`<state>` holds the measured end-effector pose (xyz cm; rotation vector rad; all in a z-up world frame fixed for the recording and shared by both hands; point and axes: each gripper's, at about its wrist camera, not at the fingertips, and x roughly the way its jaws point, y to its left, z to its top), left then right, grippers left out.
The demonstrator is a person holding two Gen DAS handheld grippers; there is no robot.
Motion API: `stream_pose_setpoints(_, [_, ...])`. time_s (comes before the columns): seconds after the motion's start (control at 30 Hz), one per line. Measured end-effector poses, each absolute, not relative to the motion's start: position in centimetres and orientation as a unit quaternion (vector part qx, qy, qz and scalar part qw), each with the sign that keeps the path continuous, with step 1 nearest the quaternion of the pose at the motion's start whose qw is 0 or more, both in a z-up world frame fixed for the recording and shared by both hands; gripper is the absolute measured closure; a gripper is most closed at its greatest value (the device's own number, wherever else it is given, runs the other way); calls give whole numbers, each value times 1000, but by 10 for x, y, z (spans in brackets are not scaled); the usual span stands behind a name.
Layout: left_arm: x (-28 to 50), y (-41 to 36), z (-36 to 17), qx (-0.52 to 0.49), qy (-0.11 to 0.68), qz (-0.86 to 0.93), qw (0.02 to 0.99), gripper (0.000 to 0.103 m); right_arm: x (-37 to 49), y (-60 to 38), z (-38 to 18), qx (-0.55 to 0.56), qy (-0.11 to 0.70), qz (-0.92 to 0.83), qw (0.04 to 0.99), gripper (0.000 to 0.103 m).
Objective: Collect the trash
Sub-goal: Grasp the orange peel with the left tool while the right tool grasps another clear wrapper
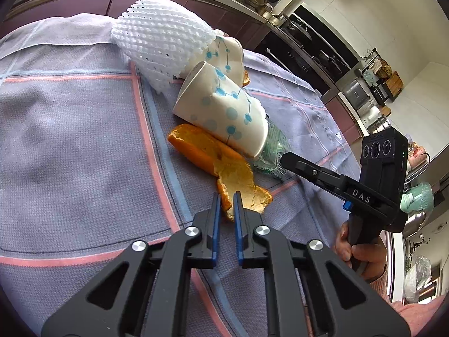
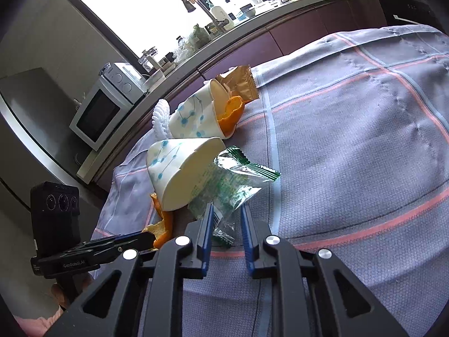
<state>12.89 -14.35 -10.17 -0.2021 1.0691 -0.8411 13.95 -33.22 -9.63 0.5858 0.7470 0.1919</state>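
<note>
We have the trash heaped together on the cloth-covered desk [image 1: 70, 146]: a white foam fruit net [image 1: 162, 45] at the heap's 11 o'clock end, two toppled paper cups, orange peel and wrappers.

Our left gripper [image 1: 225, 205] has its jaws narrowed around the near end of the long orange peel [image 1: 233, 174]; the peel sits between the blue pads, though we cannot tell whether they actually pinch it yet. We judge the peel light, limp and a little slick on its outer skin, likely to tear if pulled by a thin edge, so the thicker curled rim is the better hold.

Our right gripper [image 2: 226, 210] stands moderately open, straddling the tail of the clear green-printed wrapper [image 2: 233, 179], which lies partly under the nearer paper cup [image 2: 182, 174] at 12 o'clock of the gripper. The film looks feather-light, crinkly and slippery; we would take the bunched crimped end.

The farther cup [image 2: 193, 118], with peel at its mouth, touches a tan snack packet [image 2: 241, 84] beyond it. Both cups look thin and crushable, best taken by the rim wall.
</note>
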Motion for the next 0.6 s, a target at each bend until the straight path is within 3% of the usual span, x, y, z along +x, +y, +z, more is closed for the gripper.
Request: stream_pose_setpoints(0.6, [106, -117, -84, -63, 464, -385, 795, 99, 107, -339, -72, 268, 314, 78, 908, 98])
